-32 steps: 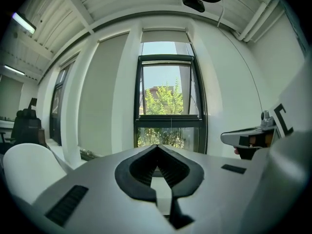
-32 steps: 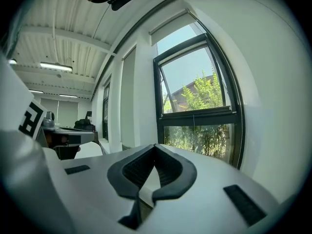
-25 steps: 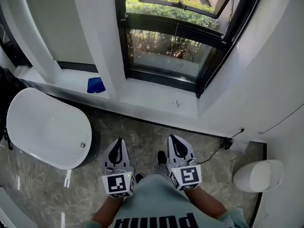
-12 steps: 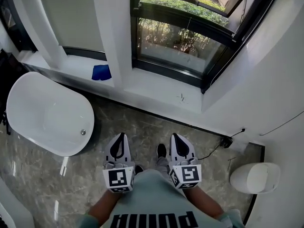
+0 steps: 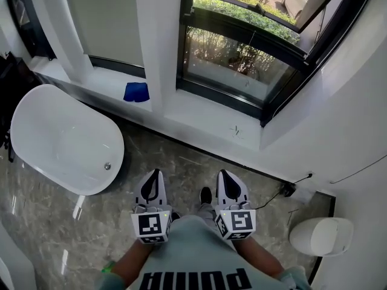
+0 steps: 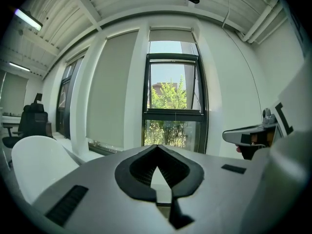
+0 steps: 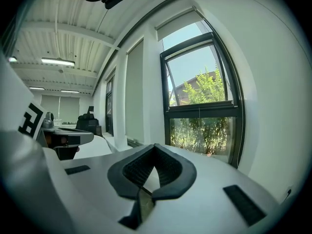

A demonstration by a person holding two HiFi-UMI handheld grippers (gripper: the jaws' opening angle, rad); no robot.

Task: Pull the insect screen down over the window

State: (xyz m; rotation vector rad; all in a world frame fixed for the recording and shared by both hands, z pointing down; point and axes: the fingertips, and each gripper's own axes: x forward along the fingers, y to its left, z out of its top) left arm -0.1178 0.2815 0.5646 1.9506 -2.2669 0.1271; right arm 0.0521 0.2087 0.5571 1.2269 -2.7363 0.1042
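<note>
In the bathroom, shifting stance, sliding the window [image 5: 242, 65] rightward in the head view, carrying left gripper [image 5: 153, 174] and right gripper [image 5: 222, 173] pressed together and empty, leaving the screen [image 6: 170, 34] rolled up top, out of reach.

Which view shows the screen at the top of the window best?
The left gripper view: it faces the window squarely, and the screen is a pale band across its top. The right gripper view shows it slanted. The head view shows only the window's lower part, no screen.
</note>
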